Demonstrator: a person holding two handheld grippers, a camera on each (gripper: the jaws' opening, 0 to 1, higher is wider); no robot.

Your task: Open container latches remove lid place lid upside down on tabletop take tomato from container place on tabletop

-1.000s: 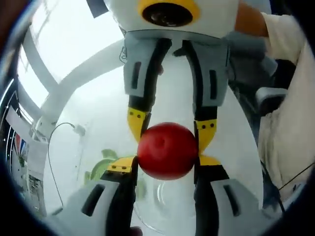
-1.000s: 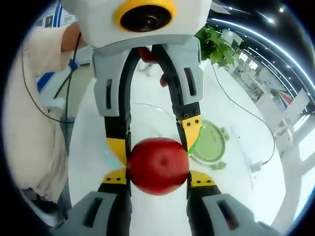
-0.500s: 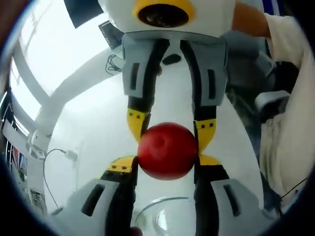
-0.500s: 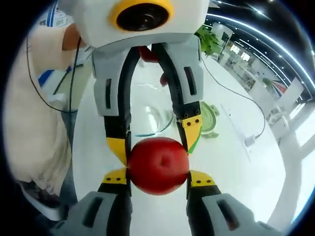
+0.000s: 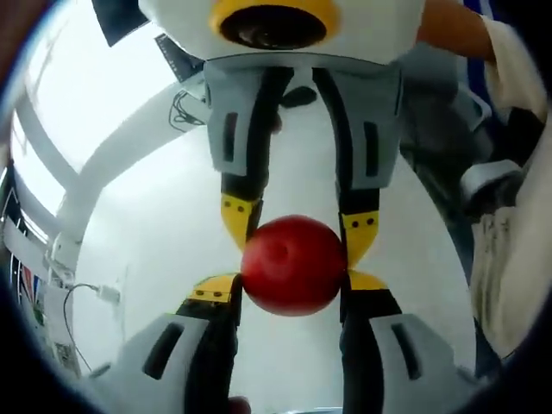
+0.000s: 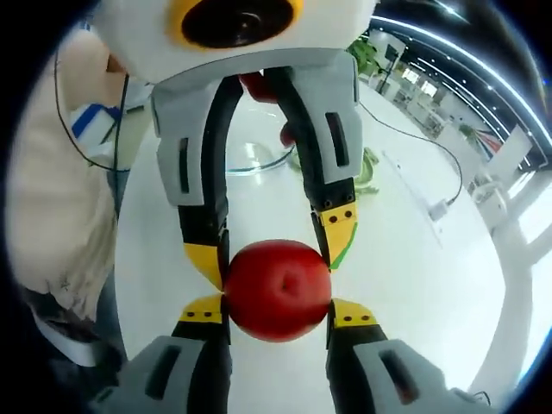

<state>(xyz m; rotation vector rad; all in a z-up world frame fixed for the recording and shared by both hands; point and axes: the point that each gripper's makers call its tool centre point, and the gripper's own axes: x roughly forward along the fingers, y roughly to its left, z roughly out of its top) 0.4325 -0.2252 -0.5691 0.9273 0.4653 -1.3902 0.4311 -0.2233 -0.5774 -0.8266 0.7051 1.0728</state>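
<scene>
Both grippers, left (image 5: 289, 293) and right (image 6: 278, 309), are clamped on the same red tomato (image 5: 293, 265) from opposite sides, up off the white tabletop (image 6: 414, 259). Glass container (image 6: 259, 147) and green lid (image 6: 366, 168) sit behind.

Left gripper view: camera sits behind my left gripper (image 5: 293, 289), looking forward along its jaws, very near. My right gripper (image 5: 297, 129) faces it head-on from above. White worktop (image 5: 155, 259) behind.

Right gripper view: camera behind my right gripper (image 6: 278, 315), same close range, facing back at the left gripper (image 6: 259, 147). Glass container (image 6: 259, 159) and green lid (image 6: 366, 168) lie beyond.

Shared: tomato (image 5: 293, 265) (image 6: 278, 290), both grippers, the worktop (image 6: 405, 259).
</scene>
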